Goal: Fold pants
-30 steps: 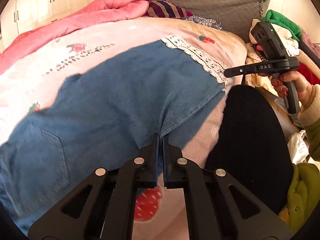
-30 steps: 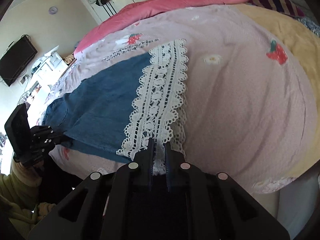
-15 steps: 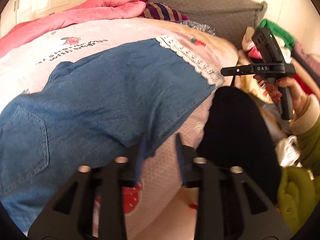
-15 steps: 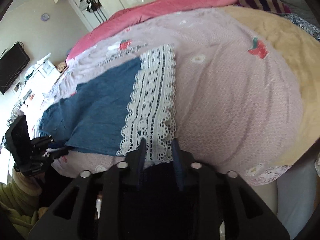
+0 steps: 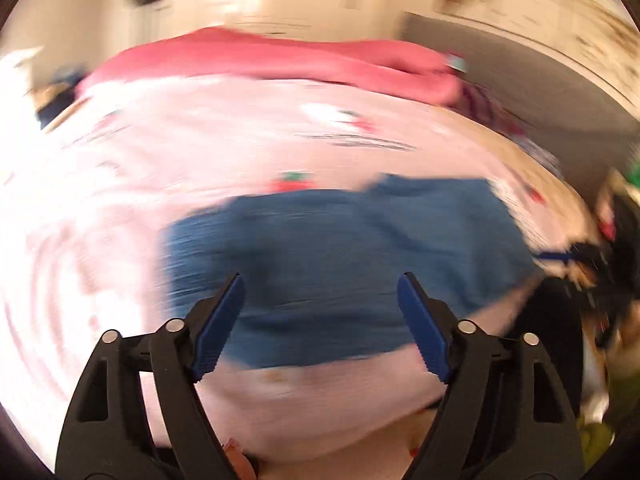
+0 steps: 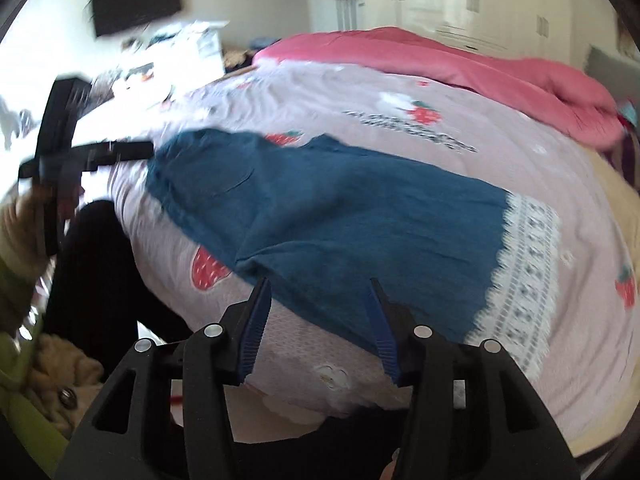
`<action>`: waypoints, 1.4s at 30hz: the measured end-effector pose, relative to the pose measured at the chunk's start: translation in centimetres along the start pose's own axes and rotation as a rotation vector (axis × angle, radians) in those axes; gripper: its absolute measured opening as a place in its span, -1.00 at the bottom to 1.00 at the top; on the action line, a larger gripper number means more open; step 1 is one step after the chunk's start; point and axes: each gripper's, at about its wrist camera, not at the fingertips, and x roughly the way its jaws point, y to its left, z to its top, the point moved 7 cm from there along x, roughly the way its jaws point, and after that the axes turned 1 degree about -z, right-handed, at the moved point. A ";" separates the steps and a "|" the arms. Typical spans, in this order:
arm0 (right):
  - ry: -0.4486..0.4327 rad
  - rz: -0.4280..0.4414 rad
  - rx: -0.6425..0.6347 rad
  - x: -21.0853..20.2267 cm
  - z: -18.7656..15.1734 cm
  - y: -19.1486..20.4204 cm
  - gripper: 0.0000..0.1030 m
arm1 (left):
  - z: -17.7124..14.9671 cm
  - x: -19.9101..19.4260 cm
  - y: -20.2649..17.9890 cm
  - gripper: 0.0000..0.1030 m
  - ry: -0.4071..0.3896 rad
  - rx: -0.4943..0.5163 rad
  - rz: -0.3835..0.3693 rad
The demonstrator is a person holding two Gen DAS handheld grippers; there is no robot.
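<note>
The blue denim pants [image 6: 340, 216] lie flat on the bed, folded lengthwise, with a white lace hem [image 6: 524, 280] at the right end. In the blurred left wrist view the pants [image 5: 340, 264] lie just ahead. My left gripper [image 5: 320, 292] is open and empty, held above the pants' near edge. My right gripper [image 6: 320, 296] is open and empty, just over the pants' near edge. The left gripper also shows at the left of the right wrist view [image 6: 100, 152], near the waist end.
The bed carries a pink strawberry-print sheet [image 6: 400, 92] and a red-pink quilt [image 6: 440, 64] along its far side. A grey headboard [image 5: 520, 76] stands to the right. The person's black-clad legs [image 6: 92, 280] are at the bed's near edge. A TV [image 6: 136, 0] hangs on the wall.
Both grippers have opened and let go of the pants, then drawn back and swung leftward. The pants now lie flat on the bed.
</note>
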 end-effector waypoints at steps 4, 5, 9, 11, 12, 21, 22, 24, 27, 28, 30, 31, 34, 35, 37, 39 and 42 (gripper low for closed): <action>0.034 -0.033 -0.050 1.3 -0.6 0.4 0.10 | -1.1 0.5 4.4 0.42 0.033 -0.150 0.040; 0.040 -0.039 -0.052 1.4 -0.7 0.1 0.10 | -1.1 0.8 4.9 0.42 0.043 -0.185 0.024; 0.053 -0.067 -0.061 1.9 -1.0 -0.1 0.10 | -1.3 3.3 5.8 0.28 0.094 -0.337 -0.091; 0.058 -0.076 -0.061 2.1 -1.2 -0.4 0.10 | -1.2 4.0 6.1 -0.28 0.103 -0.345 -0.085; 0.066 -0.079 -0.062 2.3 -1.2 -0.7 0.03 | -1.1 4.3 6.1 -0.30 0.102 -0.346 -0.084; 0.187 -0.074 -0.095 3.7 -3.4 -0.7 -0.95 | 0.2 3.7 8.3 -0.35 0.085 -0.298 -0.010; 0.199 -0.071 -0.088 4.1 -3.7 -0.7 -0.95 | -0.8 4.4 8.5 -0.35 0.112 -0.314 -0.017; 0.203 -0.069 -0.083 4.3 -3.9 -0.6 -0.91 | -2.1 5.2 8.3 -0.34 0.136 -0.334 -0.047; 0.216 -0.017 -0.025 3.9 -3.9 -0.7 -0.75 | -2.8 4.7 7.9 -0.30 0.143 -0.309 -0.049; 0.203 0.012 0.000 3.3 -3.6 -0.8 -0.68 | -2.7 4.5 7.8 -0.29 0.144 -0.302 -0.050; 0.153 0.035 0.018 2.0 -2.7 -0.8 -0.45 | -2.5 3.6 8.1 -0.14 0.127 -0.294 -0.035; 0.116 0.049 0.033 1.0 -2.0 -1.0 -0.40 | -2.1 2.7 8.3 -0.10 0.106 -0.285 -0.018; 0.024 0.071 0.088 -0.7 0.3 -2.0 -0.12 | -0.5 -0.2 7.8 0.15 0.028 -0.224 0.035; 0.008 0.074 0.101 -0.8 1.1 -2.3 -0.07 | 0.3 -0.9 7.2 0.26 0.006 -0.193 0.041; -0.006 0.064 0.113 -0.3 2.6 -2.9 -0.06 | 1.9 -1.5 5.1 0.33 -0.025 -0.129 0.024; -0.015 0.045 0.133 0.5 4.5 -3.7 -0.04 | 3.1 -1.1 2.6 0.44 -0.040 -0.061 -0.007; -0.028 0.040 0.155 2.1 7.6 -4.7 0.10 | 4.2 1.5 -2.2 0.46 -0.014 0.036 -0.080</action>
